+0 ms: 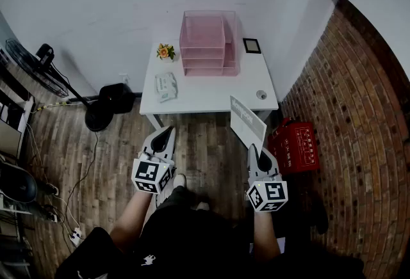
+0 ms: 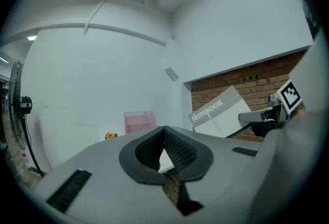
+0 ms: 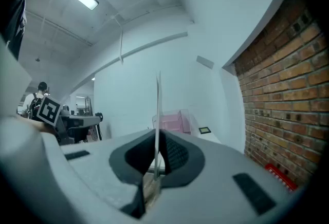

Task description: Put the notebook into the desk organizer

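My right gripper [image 1: 257, 151] is shut on the lower edge of a thin grey notebook [image 1: 246, 120], held up on edge in front of the white table. In the right gripper view the notebook [image 3: 157, 110] shows as a thin vertical sheet pinched between the pads. The notebook [image 2: 222, 111] also shows in the left gripper view, tilted against the brick wall. The pink desk organizer [image 1: 208, 43] stands at the back of the table [image 1: 192, 97], well beyond both grippers. My left gripper [image 1: 165, 133] is shut with nothing in it, level with the right one, above the wooden floor.
On the table lie a small flower pot [image 1: 166, 51], a white item [image 1: 165, 86], a dark framed tablet [image 1: 252, 45] and a round object [image 1: 261, 95]. A red crate [image 1: 296, 145] stands by the brick wall at the right. A fan stand [image 1: 99, 108] is left of the table.
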Available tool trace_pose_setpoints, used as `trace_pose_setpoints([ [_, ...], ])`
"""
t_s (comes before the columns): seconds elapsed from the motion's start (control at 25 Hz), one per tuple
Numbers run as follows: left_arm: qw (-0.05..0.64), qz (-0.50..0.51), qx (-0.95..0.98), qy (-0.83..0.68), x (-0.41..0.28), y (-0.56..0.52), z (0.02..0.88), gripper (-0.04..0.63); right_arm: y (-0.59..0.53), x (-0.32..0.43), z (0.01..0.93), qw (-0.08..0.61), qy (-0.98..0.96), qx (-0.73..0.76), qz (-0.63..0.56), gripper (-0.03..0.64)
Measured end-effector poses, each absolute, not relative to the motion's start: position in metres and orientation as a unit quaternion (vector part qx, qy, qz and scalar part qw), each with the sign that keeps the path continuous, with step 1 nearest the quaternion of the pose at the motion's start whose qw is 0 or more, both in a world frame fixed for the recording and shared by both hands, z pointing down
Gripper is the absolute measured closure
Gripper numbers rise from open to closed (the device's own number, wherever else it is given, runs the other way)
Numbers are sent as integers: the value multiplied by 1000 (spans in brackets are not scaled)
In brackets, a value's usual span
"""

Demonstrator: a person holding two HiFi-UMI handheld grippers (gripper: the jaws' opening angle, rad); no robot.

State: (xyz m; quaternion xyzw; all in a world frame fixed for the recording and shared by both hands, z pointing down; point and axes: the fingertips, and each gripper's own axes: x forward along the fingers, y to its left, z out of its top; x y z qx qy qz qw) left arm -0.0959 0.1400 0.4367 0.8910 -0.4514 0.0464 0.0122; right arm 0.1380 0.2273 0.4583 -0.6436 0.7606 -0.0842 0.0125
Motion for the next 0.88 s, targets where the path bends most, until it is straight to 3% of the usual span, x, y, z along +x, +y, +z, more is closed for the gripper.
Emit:
trace_pose_setpoints([
  [0.28, 15, 52, 891, -450, -100, 130, 443, 592, 216, 132, 459, 36, 763, -638, -95, 606],
  [0.88, 35, 41, 900, -433, -117, 39, 451, 592, 137, 110, 452, 16, 756, -648, -93, 606],
])
